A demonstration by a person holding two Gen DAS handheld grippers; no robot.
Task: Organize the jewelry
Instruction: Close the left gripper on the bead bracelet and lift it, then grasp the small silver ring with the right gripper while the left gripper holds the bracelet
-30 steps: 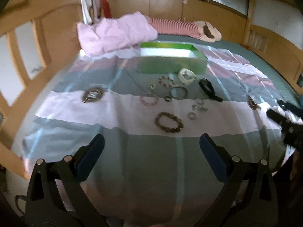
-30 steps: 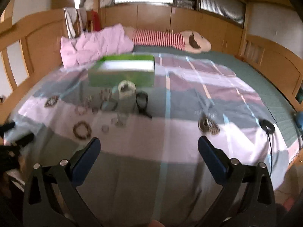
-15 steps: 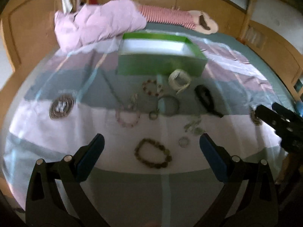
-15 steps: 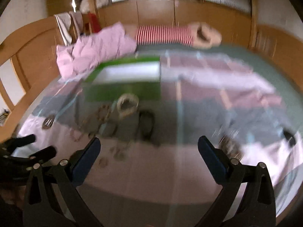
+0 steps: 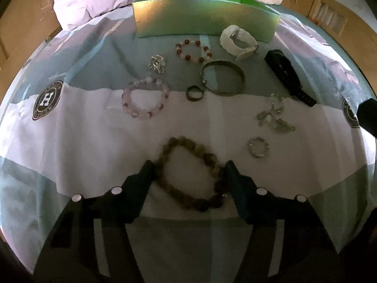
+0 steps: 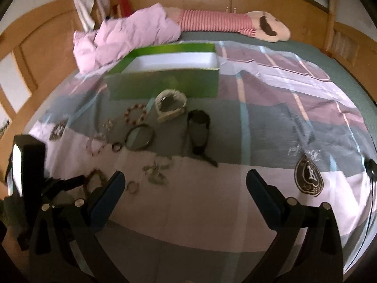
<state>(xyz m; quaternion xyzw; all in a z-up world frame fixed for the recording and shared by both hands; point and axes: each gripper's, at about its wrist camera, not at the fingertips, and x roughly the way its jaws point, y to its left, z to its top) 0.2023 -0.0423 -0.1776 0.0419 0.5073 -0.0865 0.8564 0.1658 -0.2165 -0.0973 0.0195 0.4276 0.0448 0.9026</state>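
The jaws of the left gripper [image 5: 189,173] are drawn in on either side of a brown bead bracelet [image 5: 192,173], both pads touching its beads, so it is pinched between them where it lies on the pale stripe of the bedspread [image 5: 94,127]. The right gripper [image 6: 185,185] has its jaws spread wide with nothing between them, above the bedspread to the right of the jewelry.

Just right of the bracelet is a small silver ring [image 5: 258,146], and beyond that a heap of clear crystal pieces [image 5: 274,115]. Farther out lie a pink bead bracelet [image 5: 145,100], a small dark ring [image 5: 194,93] touching a metal bangle [image 5: 222,77], a red-and-white bead bracelet [image 5: 193,50], a silver trinket [image 5: 157,64], a white cuff [image 5: 238,39] and a black strap [image 5: 288,76]. Behind them stands an open green box [image 5: 205,22]; the white cuff lies just in front of it. A pink quilt [image 6: 127,37] and a striped plush toy [image 6: 226,22] lie at the head of the bed.
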